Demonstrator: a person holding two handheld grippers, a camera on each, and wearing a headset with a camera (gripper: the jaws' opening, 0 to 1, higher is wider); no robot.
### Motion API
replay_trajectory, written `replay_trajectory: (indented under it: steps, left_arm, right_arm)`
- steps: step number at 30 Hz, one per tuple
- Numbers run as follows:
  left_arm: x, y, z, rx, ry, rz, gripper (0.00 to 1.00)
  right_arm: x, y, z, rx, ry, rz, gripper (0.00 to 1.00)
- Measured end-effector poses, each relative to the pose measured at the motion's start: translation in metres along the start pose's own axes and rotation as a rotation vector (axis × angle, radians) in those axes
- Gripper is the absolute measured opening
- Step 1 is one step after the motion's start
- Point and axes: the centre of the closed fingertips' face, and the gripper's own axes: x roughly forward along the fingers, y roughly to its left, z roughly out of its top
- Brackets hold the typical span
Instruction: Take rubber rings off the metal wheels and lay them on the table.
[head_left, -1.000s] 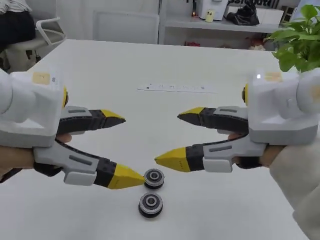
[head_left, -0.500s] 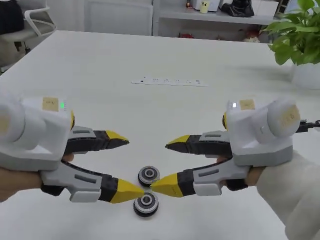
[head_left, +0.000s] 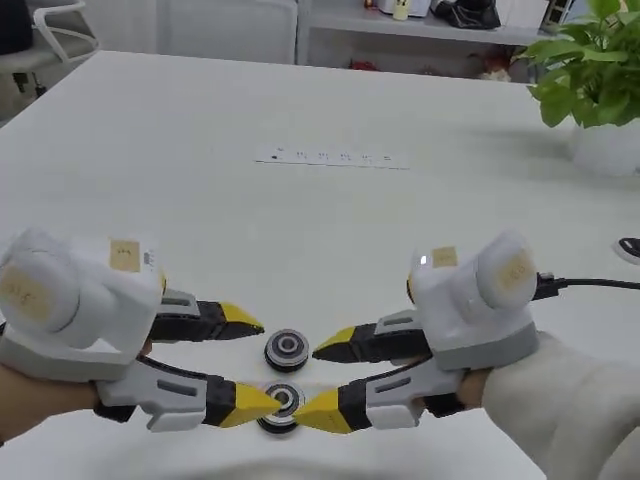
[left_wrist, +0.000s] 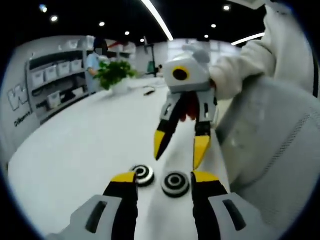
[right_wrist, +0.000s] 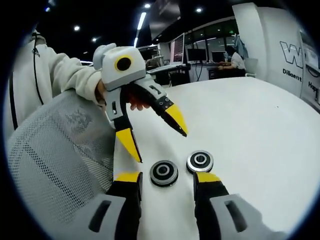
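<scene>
Both of the person's hands are low over the plain white table, holding the tools nearly level and pointed straight at each other, tip to tip. The white-bodied left gripper with black jaws and yellow tips comes in from the left. The matching right gripper comes in from the right, on an arm in a cream sleeve.

Count: two grippers and two small round metal wheels, each with its black rubber ring on. Nothing's lying loose on the table.

Both sets of jaws are spread wide and neither one has hold of anything.

The near wheel sits right at the lower yellow tips of both grippers in the head view. In each gripper view it's in the gap between that gripper's own jaws, about level with the tips. I honestly can't tell if any tip is actually touching it.

The far wheel is just beside it, flanked by the two upper tips.

Further back there's a white power strip (and a leafy green potted plant off at the right edge).
</scene>
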Motion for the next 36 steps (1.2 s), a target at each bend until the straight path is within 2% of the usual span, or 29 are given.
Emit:
replay_trajectory:
  steps: [3,10,15,23,29,36]
  left_arm:
    - [0.004,-0.004,-0.006,0.009,0.025,-0.015,0.4]
    - [0.007,-0.003,-0.008,0.033,0.034,-0.008,0.32]
    - [0.008,0.001,-0.013,0.019,0.038,0.004,0.3]
    - [0.014,-0.009,-0.02,0.025,0.064,-0.03,0.28]
    - [0.016,-0.008,-0.022,0.032,0.073,-0.023,0.27]
    - [0.017,-0.009,-0.024,0.041,0.075,-0.028,0.19]
  right_arm:
    - [0.002,0.001,-0.008,-0.015,0.037,-0.001,0.35]
    - [0.008,0.003,-0.014,-0.036,0.061,0.001,0.29]
    - [0.011,0.008,-0.015,-0.048,0.067,0.011,0.23]
    - [0.014,0.008,-0.02,-0.051,0.091,0.007,0.19]
    - [0.014,0.008,-0.02,-0.047,0.09,0.007,0.17]
    - [0.013,0.007,-0.022,-0.075,0.106,0.002,0.13]
